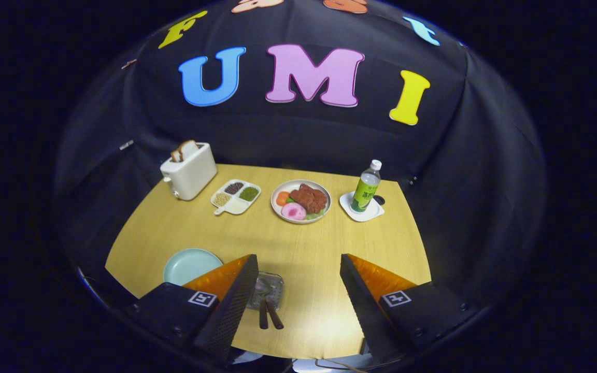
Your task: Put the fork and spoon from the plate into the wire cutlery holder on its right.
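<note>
The hand-held gripper [296, 282] hung wide open and empty above the wire cutlery holder [266, 290]; both dark handles [270, 313] leaned out, so a knock might tip it.

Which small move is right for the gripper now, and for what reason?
Probably a short retreat, straight back from the table. The gripper is open and holds nothing. Two dark handles stick out of the wire cutlery holder beside its left finger, and the visible part of the plate carries no cutlery. The job looks done, though the finger hides part of the plate.
</note>
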A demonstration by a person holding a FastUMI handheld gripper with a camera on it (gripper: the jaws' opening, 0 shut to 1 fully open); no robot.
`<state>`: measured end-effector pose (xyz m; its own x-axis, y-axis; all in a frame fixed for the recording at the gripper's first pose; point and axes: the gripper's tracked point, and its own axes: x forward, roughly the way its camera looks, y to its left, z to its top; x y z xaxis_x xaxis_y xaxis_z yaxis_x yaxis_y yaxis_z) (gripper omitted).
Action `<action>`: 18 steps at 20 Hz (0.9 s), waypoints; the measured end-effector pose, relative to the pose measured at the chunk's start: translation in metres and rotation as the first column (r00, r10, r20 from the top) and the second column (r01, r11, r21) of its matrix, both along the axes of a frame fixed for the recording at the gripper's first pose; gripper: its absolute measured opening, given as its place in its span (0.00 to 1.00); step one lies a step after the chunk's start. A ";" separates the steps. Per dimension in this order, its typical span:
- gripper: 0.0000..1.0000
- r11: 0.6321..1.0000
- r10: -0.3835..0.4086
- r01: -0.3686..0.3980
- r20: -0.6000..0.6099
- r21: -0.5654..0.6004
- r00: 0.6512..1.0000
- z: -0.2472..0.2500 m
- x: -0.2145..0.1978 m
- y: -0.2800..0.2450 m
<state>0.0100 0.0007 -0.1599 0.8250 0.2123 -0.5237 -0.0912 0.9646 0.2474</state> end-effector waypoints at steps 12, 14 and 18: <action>0.99 0.998 0.064 -0.067 0.177 0.007 0.982 -0.013 -0.033 -0.046; 0.99 0.996 0.091 -0.092 0.209 -0.001 0.974 -0.014 -0.033 -0.051; 0.99 0.990 0.137 -0.142 0.256 0.004 0.957 -0.022 -0.032 -0.046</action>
<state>-0.0219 -0.0448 -0.1815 0.8918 0.3439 -0.2941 -0.2873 0.9324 0.2192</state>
